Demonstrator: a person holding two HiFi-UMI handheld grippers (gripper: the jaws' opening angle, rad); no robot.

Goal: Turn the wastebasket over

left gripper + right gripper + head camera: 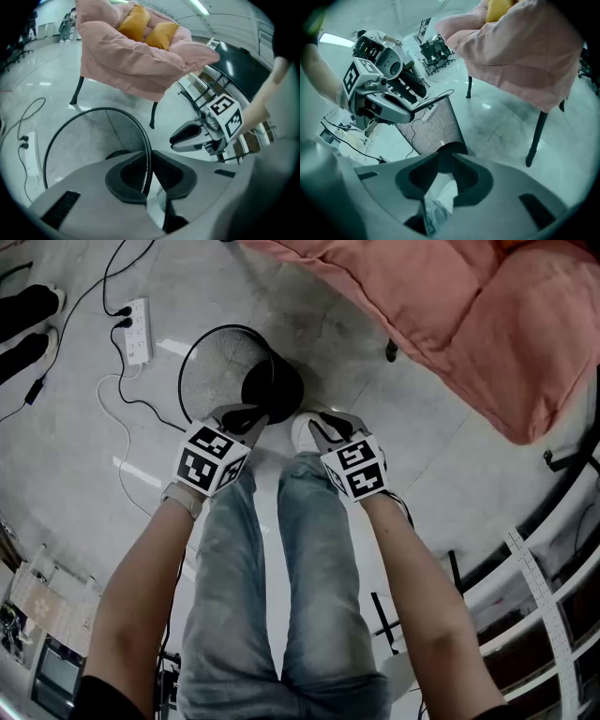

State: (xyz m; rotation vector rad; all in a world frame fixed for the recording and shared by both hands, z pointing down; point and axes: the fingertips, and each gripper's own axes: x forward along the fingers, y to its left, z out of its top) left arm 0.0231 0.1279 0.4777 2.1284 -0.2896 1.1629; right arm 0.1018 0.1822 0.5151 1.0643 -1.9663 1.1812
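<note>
the wastebasket (pixel 211 371) is between the power strip (pixel 138 331) on its left and the chair (pixel 450 306) on its right.

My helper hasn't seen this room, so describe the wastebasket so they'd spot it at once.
Start at the big pink chair; beside it, just ahead of the person's white shoe, is the wastebasket. It is a round black mesh bin tilted over, rim pinched by the left gripper, unlike the flat white power strip nearby.

Nothing legible: no words, numbers or brands. Only black-and-white square code patterns mark the left claw's cube (pixel 208 461) and right claw's cube (pixel 356 468).
</note>
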